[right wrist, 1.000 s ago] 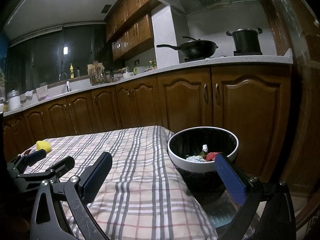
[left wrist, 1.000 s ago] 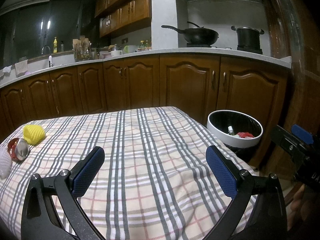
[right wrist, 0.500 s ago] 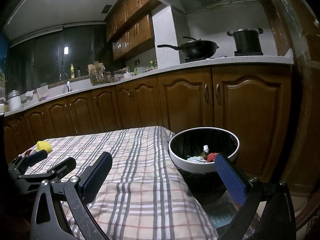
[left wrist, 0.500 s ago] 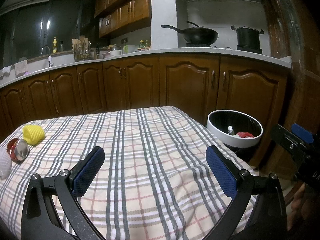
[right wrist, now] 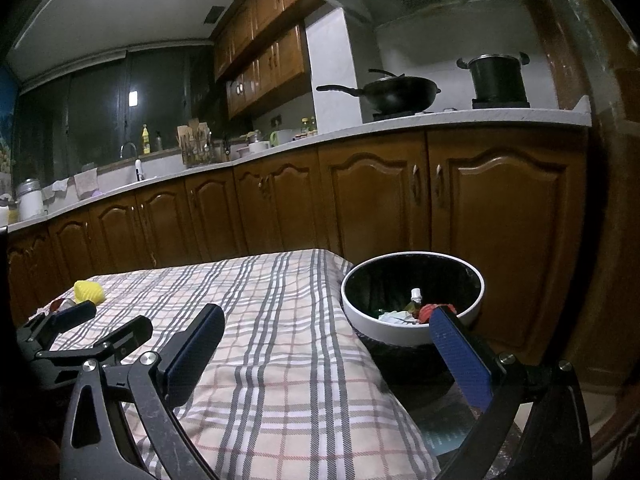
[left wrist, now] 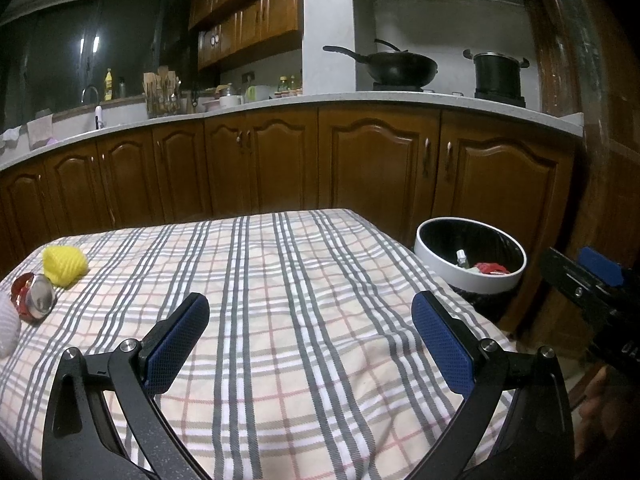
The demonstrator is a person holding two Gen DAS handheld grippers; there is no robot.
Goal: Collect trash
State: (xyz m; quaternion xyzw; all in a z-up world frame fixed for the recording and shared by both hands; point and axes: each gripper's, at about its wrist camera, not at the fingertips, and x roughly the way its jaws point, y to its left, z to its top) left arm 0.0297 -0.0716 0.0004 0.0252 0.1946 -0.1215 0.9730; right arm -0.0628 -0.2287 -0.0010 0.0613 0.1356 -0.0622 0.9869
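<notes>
On the plaid-clothed table [left wrist: 280,320], at its far left, lie a yellow crumpled lump [left wrist: 65,266], a crushed red and silver can [left wrist: 34,299] and a white object [left wrist: 7,330] cut off by the frame edge. A white-rimmed black bin [left wrist: 470,280] stands off the table's right edge and holds a small bottle and red and white scraps [right wrist: 416,310]. My left gripper [left wrist: 310,338] is open and empty over the near middle of the table. My right gripper [right wrist: 328,346] is open and empty at the table's right edge, near the bin [right wrist: 412,330].
Brown kitchen cabinets [left wrist: 360,168] with a pale countertop run behind the table. A black wok [left wrist: 400,66] and a pot [left wrist: 498,74] sit on the stove. The yellow lump also shows in the right wrist view [right wrist: 89,291]. A wooden frame [left wrist: 592,120] stands at the right.
</notes>
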